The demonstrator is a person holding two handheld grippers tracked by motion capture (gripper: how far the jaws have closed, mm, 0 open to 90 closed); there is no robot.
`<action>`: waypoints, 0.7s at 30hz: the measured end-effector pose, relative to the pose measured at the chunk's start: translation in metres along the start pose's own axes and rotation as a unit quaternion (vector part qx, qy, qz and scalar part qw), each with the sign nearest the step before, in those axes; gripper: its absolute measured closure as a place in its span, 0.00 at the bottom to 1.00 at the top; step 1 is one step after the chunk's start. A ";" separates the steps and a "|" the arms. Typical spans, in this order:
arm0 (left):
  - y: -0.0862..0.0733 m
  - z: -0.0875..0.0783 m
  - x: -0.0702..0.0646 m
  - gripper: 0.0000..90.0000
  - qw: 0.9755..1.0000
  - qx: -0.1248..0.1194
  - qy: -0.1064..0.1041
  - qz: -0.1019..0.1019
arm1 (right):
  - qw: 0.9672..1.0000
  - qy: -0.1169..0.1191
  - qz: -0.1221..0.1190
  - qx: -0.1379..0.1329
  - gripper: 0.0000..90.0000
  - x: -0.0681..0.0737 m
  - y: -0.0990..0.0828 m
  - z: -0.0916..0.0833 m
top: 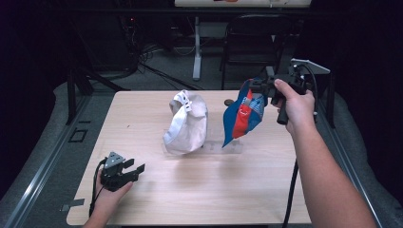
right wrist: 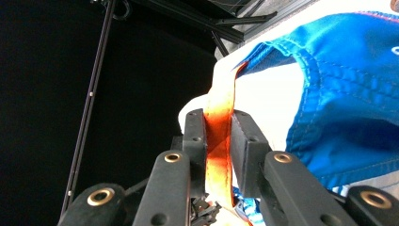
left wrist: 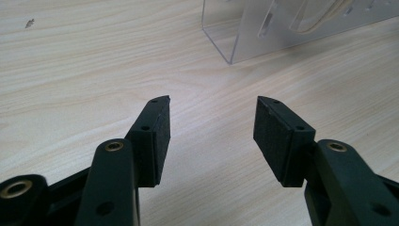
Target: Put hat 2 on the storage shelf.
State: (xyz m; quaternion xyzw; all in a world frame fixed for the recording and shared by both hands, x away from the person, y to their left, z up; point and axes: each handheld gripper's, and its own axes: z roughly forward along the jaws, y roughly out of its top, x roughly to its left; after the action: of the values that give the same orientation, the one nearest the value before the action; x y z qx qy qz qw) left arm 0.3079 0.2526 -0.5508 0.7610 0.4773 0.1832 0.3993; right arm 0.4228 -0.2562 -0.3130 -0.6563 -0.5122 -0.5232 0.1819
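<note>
blue and red cap hangs above the wooden surface, its orange strap pinched between the right gripper's fingers. left gripper rests near the surface's front edge, fingers wide and empty. white cap sits mid-surface on a clear stand.

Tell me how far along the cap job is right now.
Looks done: the white cap already hangs on the clear stand. In hand: the right gripper is clamped on the orange strap of the blue cap, holding it in the air beside the white one. Probably left: setting the blue cap on the stand. The left gripper rests open on the table.
</note>
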 end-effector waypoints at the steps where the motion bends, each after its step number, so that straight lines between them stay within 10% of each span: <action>1: 0.000 0.000 0.000 0.52 1.000 0.000 0.000 0.000 | 1.000 0.000 -0.001 0.001 0.86 0.000 0.000 0.001; 21: 0.000 0.000 0.001 0.52 1.000 0.003 0.000 0.002 | 0.999 -0.008 -0.006 0.031 0.86 -0.009 -0.009 0.030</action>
State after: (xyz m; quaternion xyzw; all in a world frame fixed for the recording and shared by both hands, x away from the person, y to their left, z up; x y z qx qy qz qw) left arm 0.3086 0.2533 -0.5504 0.7630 0.4763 0.1831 0.3968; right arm 0.4303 -0.2338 -0.3348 -0.6511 -0.5336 -0.5033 0.1950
